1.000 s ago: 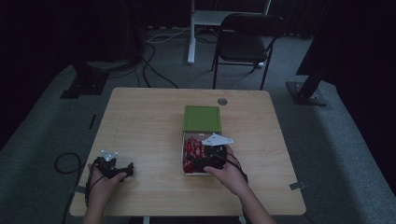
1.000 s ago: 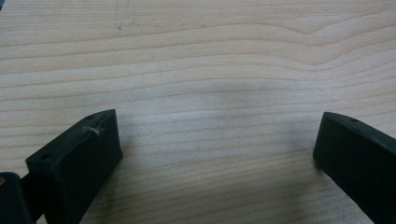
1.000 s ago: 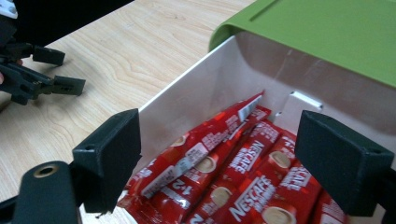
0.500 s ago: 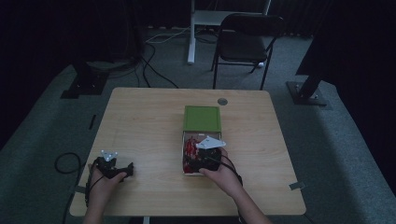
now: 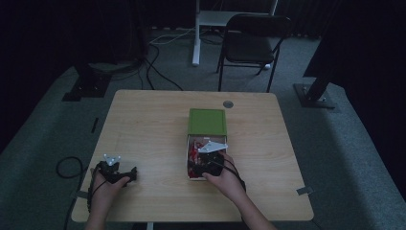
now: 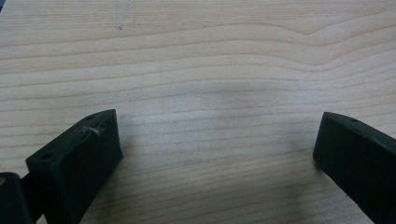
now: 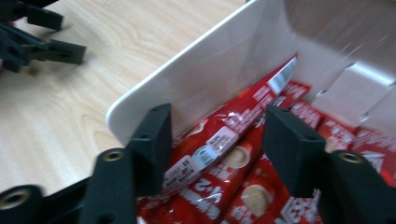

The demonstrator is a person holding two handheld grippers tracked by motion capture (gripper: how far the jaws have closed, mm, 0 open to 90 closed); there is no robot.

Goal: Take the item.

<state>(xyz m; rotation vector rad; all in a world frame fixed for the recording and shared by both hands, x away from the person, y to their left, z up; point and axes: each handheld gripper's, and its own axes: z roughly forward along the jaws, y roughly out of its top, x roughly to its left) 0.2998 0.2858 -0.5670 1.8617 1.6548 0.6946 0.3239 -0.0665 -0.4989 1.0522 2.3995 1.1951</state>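
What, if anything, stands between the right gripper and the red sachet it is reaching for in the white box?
Nothing visible: the right gripper already straddles the red sachet, its jaws just closing, inside the white box.

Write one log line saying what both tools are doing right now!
right tool: jaws just closing around a red sachet in the white box | left tool: open, resting on wooden table

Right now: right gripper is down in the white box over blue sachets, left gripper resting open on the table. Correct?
Not quite: the sachets are red, not blue, as the right gripper view shows. The rest holds: the right gripper is in the white box with a sachet between its closing jaws, and the left gripper rests open on the table.
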